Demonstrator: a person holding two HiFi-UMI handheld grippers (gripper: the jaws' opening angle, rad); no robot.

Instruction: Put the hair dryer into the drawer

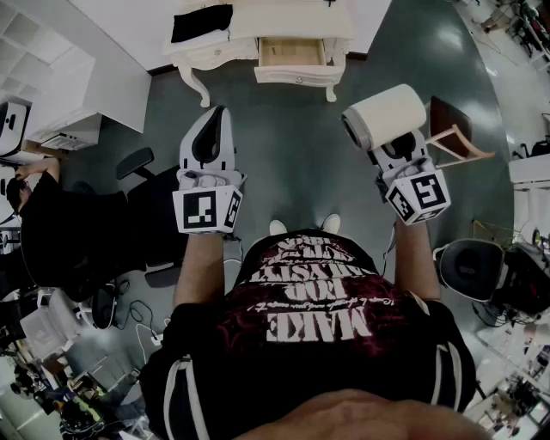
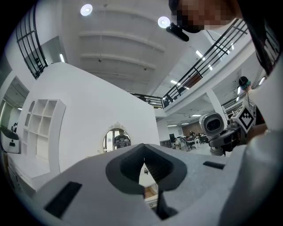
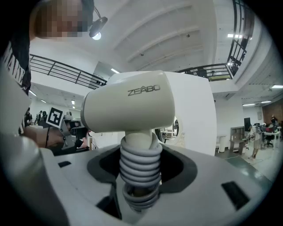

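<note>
A white hair dryer (image 1: pixel 384 116) with a ribbed grey handle stands upright in my right gripper (image 1: pixel 397 146), which is shut on that handle. In the right gripper view the dryer's body (image 3: pixel 132 103) fills the middle, and the jaws of the right gripper (image 3: pixel 139 185) clasp the handle's lower coils. My left gripper (image 1: pixel 215 116) hangs level at the left, shut and with nothing in it; in its own view the left gripper (image 2: pixel 145 170) has its jaws closed together. Ahead, the wooden drawer (image 1: pixel 292 53) of a white dressing table (image 1: pixel 339 21) stands pulled open.
A black cloth (image 1: pixel 202 21) lies on the table top. A wooden chair (image 1: pixel 455 137) stands at the right, a black office chair (image 1: pixel 142 163) and a seated person (image 1: pixel 34 198) at the left. White shelving (image 1: pixel 43 60) fills the far left. An oval mirror (image 2: pixel 117 139) is above the table.
</note>
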